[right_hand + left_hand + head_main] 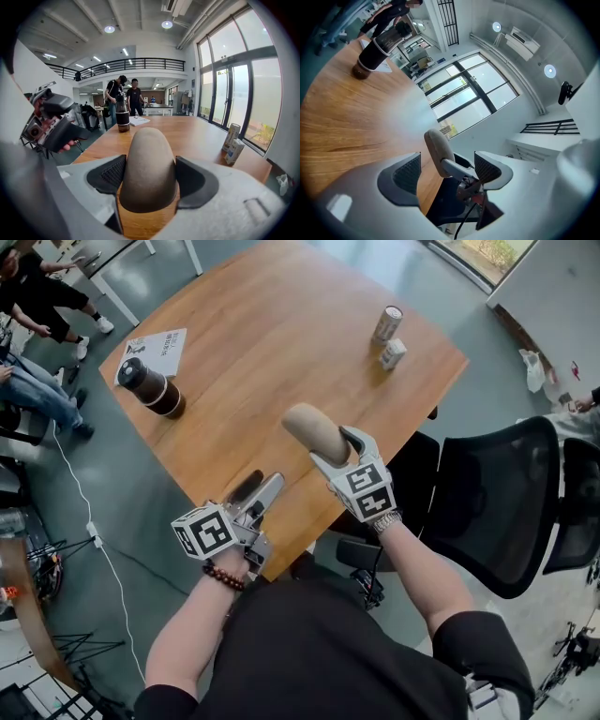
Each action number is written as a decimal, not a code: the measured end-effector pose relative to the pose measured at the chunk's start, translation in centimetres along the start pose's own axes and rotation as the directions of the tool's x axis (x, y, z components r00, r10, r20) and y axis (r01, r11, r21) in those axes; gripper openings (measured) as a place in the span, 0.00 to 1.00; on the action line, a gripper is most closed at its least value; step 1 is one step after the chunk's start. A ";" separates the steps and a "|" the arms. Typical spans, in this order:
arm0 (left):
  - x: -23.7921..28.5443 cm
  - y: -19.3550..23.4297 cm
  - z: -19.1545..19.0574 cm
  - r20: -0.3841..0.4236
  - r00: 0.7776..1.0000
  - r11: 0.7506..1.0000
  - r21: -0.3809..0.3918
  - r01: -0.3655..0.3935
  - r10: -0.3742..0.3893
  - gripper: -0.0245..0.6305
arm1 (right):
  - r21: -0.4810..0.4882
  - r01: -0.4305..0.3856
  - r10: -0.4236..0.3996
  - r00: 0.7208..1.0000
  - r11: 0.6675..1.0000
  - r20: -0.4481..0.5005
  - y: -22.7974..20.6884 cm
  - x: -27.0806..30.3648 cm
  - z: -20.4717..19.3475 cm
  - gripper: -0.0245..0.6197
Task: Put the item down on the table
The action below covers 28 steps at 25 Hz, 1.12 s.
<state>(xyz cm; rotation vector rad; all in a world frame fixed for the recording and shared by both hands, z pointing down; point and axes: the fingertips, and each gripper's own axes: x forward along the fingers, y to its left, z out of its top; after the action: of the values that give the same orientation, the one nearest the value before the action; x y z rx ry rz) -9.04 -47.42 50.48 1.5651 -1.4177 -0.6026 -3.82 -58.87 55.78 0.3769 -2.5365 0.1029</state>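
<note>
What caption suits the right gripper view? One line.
Right gripper holds a tan rounded item over the wooden table.

Nothing here can be read. The sheet of paper [165, 346] at the left corner of the table [281, 362] carries print too small to make out. The can [387, 322] and small carton [392, 353] near the right corner show only blurred labels.
</note>
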 end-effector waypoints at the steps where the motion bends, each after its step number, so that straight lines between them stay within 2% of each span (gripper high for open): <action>1: -0.1 0.1 0.0 0.002 1.000 1.000 0.016 -0.012 0.012 0.59 | 0.002 0.003 -0.003 1.000 1.000 -0.009 -0.5 0.8 -0.5 0.53; 9: -0.6 1.1 -0.1 0.005 0.995 0.987 0.125 -0.102 0.102 0.45 | 0.025 0.071 -0.069 0.994 0.997 -0.079 -4.9 6.1 -3.5 0.53; 16: -0.3 1.2 -0.3 -0.009 0.993 0.980 0.162 -0.114 0.117 0.37 | 0.040 0.079 -0.075 0.991 0.996 -0.110 -6.2 9.0 -4.9 0.53; 21: -0.2 1.3 -0.5 -0.021 0.991 0.974 0.188 -0.128 0.134 0.34 | 0.000 0.068 -0.068 0.994 0.998 -0.090 -6.4 10.2 -5.3 0.53; 28: 0.2 1.4 -0.3 -0.032 0.988 0.964 0.227 -0.138 0.149 0.24 | -0.011 0.055 -0.056 0.994 0.998 -0.092 -6.3 10.5 -5.3 0.54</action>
<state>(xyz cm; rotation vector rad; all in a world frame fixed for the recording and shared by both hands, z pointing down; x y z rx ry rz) -9.40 -47.42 51.88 1.6213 -1.5901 -0.3235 -7.62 -66.62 65.87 0.4292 -2.4328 0.0869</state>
